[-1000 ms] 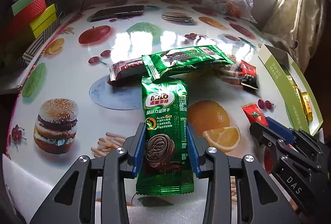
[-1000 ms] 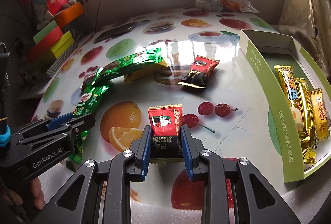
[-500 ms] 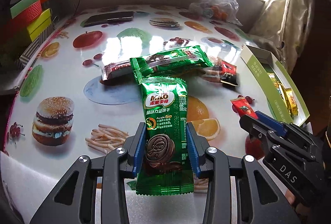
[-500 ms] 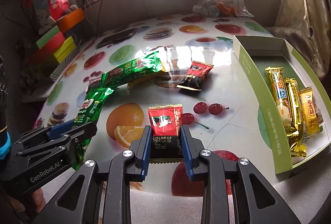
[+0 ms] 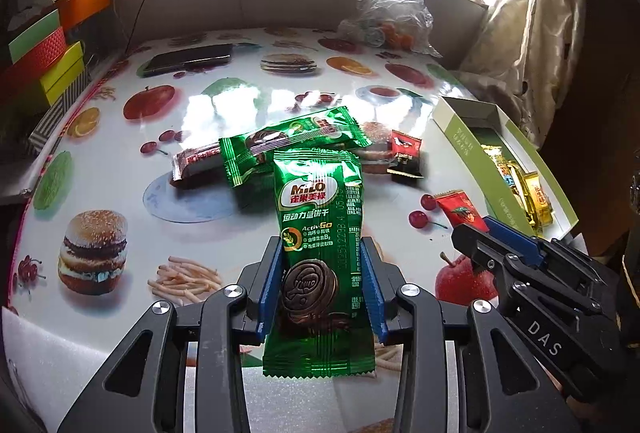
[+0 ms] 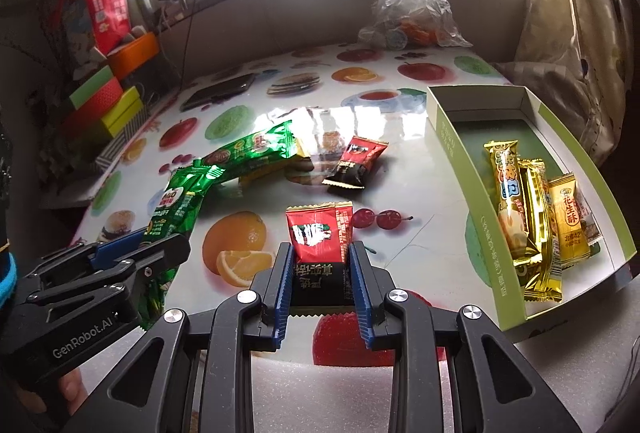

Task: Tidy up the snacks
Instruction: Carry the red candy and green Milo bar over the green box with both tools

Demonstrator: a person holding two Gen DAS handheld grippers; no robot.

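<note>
My left gripper [image 5: 320, 273] is shut on a green Milo biscuit pack [image 5: 318, 233], held lengthwise above the table. In the right wrist view that same pack [image 6: 176, 209] shows at the left. My right gripper [image 6: 320, 265] is shut on a small red and black snack packet [image 6: 320, 245], also lifted off the table. On the table lie another green Milo pack [image 5: 296, 141], a brown bar [image 5: 196, 161] and a second red and black packet [image 6: 356, 161]. The green-sided cardboard tray [image 6: 464, 161] at the right holds several gold-wrapped snacks [image 6: 532, 209].
The table has a glossy cloth printed with fruit and burgers [image 5: 92, 253]. A dark phone [image 5: 188, 59] and a clear plastic bag [image 6: 408, 13] lie at the far side. Coloured boxes [image 5: 44, 61] are stacked at the left edge, a curtain [image 5: 532, 33] hangs at the right.
Both grippers have risen and drawn back from the table, each keeping its packet. The tray and more of the table's far side have come into view.
</note>
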